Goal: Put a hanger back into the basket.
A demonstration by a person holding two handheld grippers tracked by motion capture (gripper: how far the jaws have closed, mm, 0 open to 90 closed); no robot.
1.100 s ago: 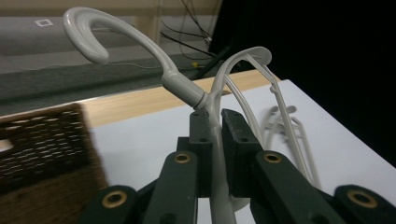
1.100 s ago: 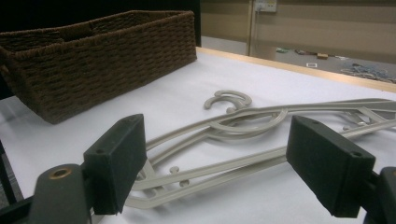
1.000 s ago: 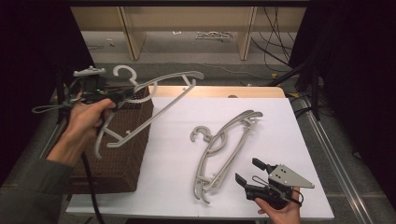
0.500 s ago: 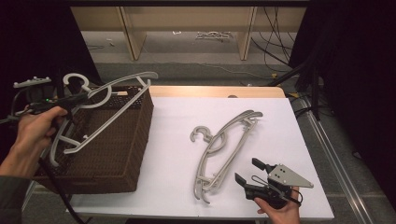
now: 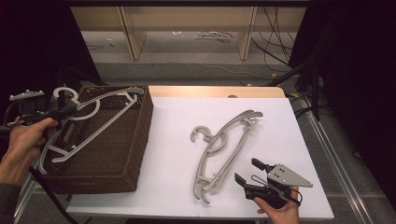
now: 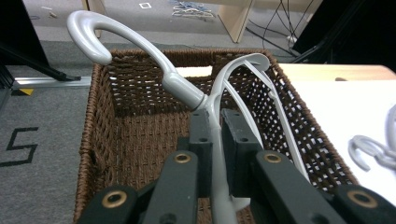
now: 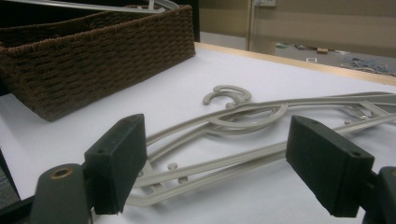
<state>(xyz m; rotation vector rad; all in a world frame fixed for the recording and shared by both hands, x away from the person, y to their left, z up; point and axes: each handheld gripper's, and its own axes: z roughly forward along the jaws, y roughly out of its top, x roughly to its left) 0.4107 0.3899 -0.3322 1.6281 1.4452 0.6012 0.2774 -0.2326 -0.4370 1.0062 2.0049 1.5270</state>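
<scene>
The left gripper (image 6: pixel 212 140) pinched one grey hanger (image 5: pixel 88 123) over the wicker basket (image 5: pixel 135 140), unreleased; the hangers on the desk (image 5: pixel 224 149) waited before the spread right gripper (image 5: pixel 247 175).

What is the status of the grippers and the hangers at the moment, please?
Left gripper shut on grey hanger, over the wicker basket. Right gripper open, resting beside the hangers on the table. Nothing in the way.

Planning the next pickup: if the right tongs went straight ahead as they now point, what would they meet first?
Probably the grey plastic hangers lying on the white table; the open right tongs aim at their long arms, though depth is unclear.
</scene>
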